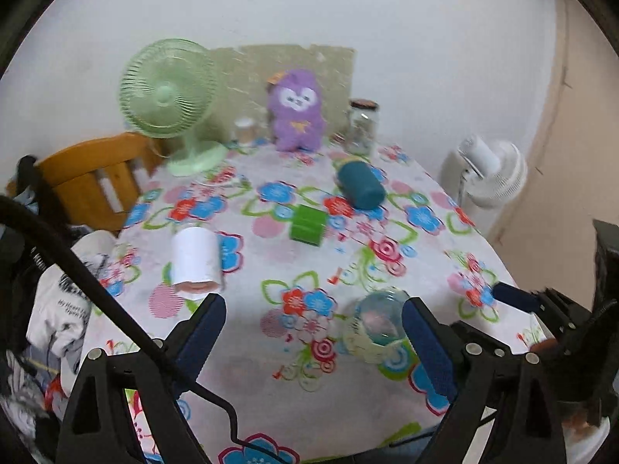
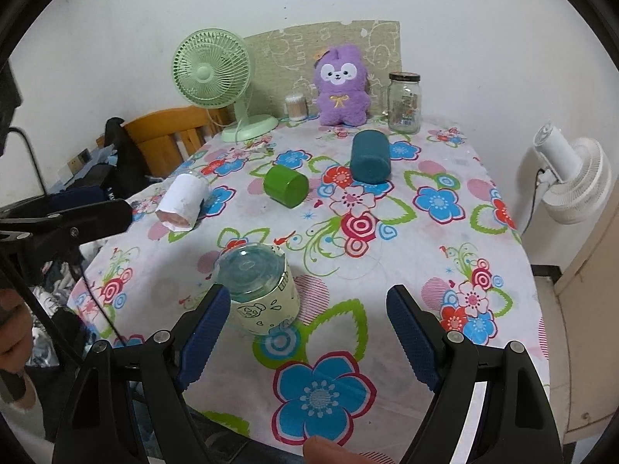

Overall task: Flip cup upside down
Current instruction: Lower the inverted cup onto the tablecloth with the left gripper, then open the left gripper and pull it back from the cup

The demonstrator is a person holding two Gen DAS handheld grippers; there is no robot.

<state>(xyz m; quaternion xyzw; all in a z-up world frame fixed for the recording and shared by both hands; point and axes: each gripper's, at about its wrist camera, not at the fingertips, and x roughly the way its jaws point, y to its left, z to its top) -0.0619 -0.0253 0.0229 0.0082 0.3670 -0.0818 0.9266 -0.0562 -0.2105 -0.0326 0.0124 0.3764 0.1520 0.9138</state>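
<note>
We see a glass cup [image 2: 260, 290] with a pale green cartoon sleeve standing upside down on the flowery table [image 2: 387, 270], its clear bottom on top. Our right gripper [image 2: 309, 332] has its blue fingers [image 2: 412, 338] spread wide, and the cup sits just beside the left one. Our left gripper [image 1: 313, 340] is spread wide too and holds nothing. Farther back a white cup [image 2: 182, 201], a green cup [image 2: 285, 185] and a dark teal cup [image 2: 370, 156] lie on their sides

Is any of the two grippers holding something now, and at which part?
Nothing is held. The left gripper and right gripper are both open; the glass cup stands free, upside down.
</note>
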